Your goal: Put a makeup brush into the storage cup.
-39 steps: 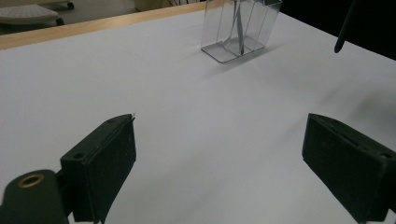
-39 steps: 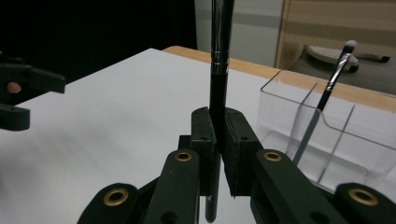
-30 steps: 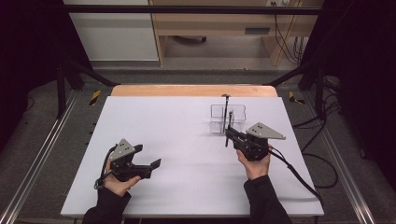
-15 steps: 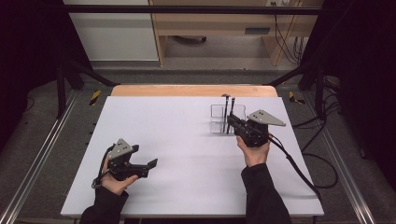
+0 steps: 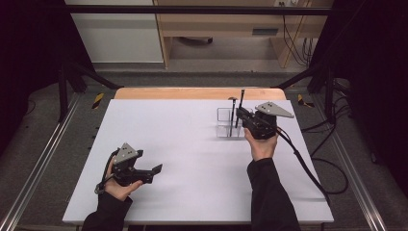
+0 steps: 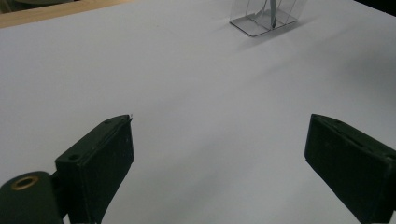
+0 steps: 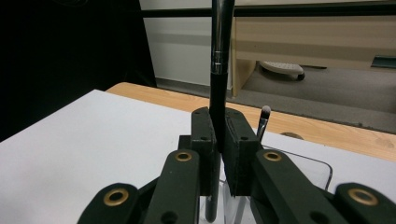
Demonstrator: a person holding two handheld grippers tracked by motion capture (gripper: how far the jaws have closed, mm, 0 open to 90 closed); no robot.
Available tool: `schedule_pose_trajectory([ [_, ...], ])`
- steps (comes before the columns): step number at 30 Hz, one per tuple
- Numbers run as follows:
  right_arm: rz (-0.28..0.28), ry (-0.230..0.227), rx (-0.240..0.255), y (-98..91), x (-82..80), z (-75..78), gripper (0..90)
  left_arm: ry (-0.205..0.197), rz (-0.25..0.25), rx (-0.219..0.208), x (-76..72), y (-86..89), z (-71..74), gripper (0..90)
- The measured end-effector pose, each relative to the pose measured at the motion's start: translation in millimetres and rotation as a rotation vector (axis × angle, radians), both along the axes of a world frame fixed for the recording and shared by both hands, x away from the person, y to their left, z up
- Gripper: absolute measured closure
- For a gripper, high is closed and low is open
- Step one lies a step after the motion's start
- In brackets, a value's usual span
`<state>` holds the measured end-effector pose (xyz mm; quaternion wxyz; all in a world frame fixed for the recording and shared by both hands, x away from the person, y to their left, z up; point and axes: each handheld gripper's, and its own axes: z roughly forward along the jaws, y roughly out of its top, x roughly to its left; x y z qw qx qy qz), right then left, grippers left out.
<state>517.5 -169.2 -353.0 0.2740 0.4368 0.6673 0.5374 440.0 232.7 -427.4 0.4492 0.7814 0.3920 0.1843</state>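
Observation:
My right gripper (image 5: 242,117) is shut on a black makeup brush (image 5: 241,102), holding it upright beside a clear acrylic holder (image 5: 223,126) at the table's far right. In the right gripper view the brush handle (image 7: 218,51) rises straight up from the right gripper (image 7: 219,140). A second, smaller brush (image 7: 263,120) stands in the holder (image 7: 308,168) just behind. My left gripper (image 5: 153,174) rests at the near left of the white table (image 5: 192,144), open. In the left gripper view, nothing lies between the left gripper (image 6: 219,154) jaws, and the holder (image 6: 264,18) stands far off.
A wooden strip (image 5: 192,93) edges the table's far side. The right gripper's cable (image 5: 308,168) trails over the table's right edge. Black frame bars and floor cables lie beyond the table on the right.
My right gripper has moved away from the person and slightly upward with the brush, closer to the holder. The left gripper has stayed where it was.

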Motion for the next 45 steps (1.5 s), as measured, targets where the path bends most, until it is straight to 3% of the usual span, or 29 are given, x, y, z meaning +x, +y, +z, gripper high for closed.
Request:
schedule_pose_trajectory([
  [22,-0.076,0.011,-0.005,1.2,31.9,-3.3,84.2,0.005,-0.004,0.011,0.7,-1.3,-1.0,7.1],
  [45,-0.118,0.045,-0.025,6.9,57.2,-20.5,84.3,0.010,-0.012,0.026,0.8,-2.7,-2.5,7.1],
])
